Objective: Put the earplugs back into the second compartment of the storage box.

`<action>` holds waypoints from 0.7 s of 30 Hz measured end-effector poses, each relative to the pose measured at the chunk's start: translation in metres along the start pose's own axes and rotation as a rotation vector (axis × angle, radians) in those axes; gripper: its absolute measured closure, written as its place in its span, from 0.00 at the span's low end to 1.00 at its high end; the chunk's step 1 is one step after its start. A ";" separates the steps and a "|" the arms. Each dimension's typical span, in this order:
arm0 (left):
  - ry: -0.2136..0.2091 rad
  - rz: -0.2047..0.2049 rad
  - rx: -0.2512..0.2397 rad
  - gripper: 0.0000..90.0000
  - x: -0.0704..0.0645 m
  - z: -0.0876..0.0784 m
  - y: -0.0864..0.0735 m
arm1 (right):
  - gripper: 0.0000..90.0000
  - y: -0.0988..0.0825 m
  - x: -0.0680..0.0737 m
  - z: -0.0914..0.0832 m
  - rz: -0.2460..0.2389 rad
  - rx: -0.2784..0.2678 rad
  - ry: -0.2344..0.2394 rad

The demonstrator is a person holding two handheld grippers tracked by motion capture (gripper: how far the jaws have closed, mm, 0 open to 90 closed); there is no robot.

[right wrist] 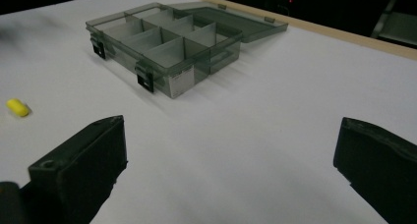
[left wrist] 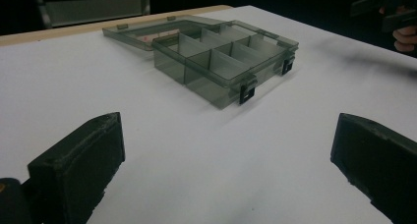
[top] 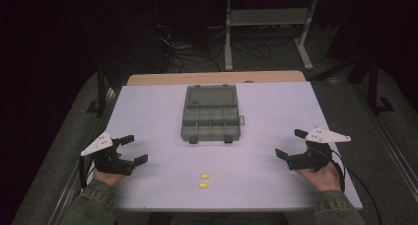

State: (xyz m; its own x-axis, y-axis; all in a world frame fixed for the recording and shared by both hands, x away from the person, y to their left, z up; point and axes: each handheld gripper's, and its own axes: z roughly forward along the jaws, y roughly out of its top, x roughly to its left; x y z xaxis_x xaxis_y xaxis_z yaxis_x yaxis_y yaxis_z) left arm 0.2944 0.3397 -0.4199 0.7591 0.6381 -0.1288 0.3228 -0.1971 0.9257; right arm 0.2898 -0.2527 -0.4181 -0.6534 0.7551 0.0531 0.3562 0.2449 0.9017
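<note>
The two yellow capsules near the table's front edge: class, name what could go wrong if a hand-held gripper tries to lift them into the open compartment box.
1. The yellow capsules are small and rounded, so they may roll or squirt out of wide jaws.
2. They lie close together; gripping one could knock the other.
3. The compartment box has narrow cells, so a drop may land in the wrong one.

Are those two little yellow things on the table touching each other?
Apart. The high view shows one yellow piece and the other yellow piece lying nearer the person, with a strip of bare white table between them.
</note>
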 end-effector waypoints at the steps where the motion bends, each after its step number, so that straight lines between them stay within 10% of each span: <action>1: 0.000 0.000 0.000 0.00 0.000 0.000 0.000 | 0.00 0.000 0.000 0.000 0.000 0.000 0.000; 21: -0.003 0.073 0.107 0.00 -0.010 0.005 0.014 | 0.00 0.001 0.000 -0.012 0.021 -0.036 0.009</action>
State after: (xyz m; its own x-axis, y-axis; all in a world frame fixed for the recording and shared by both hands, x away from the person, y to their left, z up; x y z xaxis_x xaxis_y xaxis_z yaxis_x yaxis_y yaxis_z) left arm 0.2936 0.3270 -0.4077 0.7843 0.6172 -0.0635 0.3250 -0.3215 0.8894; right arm 0.2822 -0.2599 -0.4115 -0.6517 0.7546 0.0761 0.3459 0.2064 0.9153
